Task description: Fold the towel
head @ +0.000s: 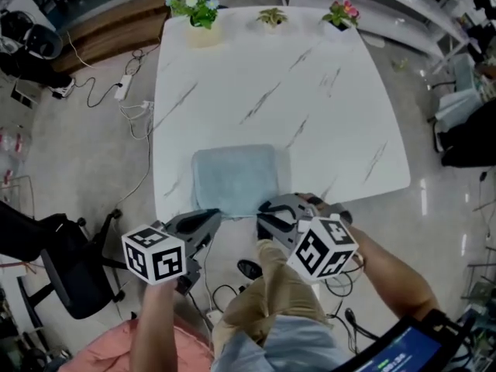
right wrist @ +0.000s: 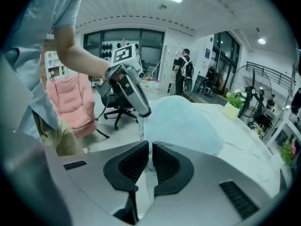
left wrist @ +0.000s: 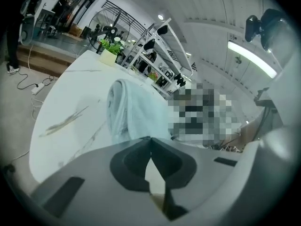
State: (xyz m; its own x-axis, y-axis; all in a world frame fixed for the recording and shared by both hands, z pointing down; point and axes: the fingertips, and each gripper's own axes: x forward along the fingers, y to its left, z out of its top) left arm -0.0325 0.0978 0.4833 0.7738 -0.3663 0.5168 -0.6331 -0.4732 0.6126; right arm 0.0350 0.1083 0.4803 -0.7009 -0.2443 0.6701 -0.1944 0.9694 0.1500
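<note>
A light blue towel point(head: 235, 178) lies folded into a flat rectangle at the near edge of the white marble table point(head: 263, 84). My left gripper point(head: 215, 215) is at the towel's near left corner. Its jaws are shut tip to tip point(left wrist: 150, 138), and the towel point(left wrist: 131, 112) lies just beyond them with no cloth seen between. My right gripper point(head: 263, 211) is at the near right corner. Its pads point(right wrist: 150, 145) stand shut to a thin slit, with the towel's edge point(right wrist: 181, 121) right at the tips. I see no cloth pinched there. The left gripper point(right wrist: 134, 95) also shows in the right gripper view.
Three potted plants point(head: 201, 10) point(head: 271, 18) point(head: 341, 12) stand along the table's far edge. A black office chair point(head: 66, 262) and floor cables point(head: 116, 91) are to the left. A pink chair point(right wrist: 70, 102) sits behind me. A person point(right wrist: 182, 72) stands far off.
</note>
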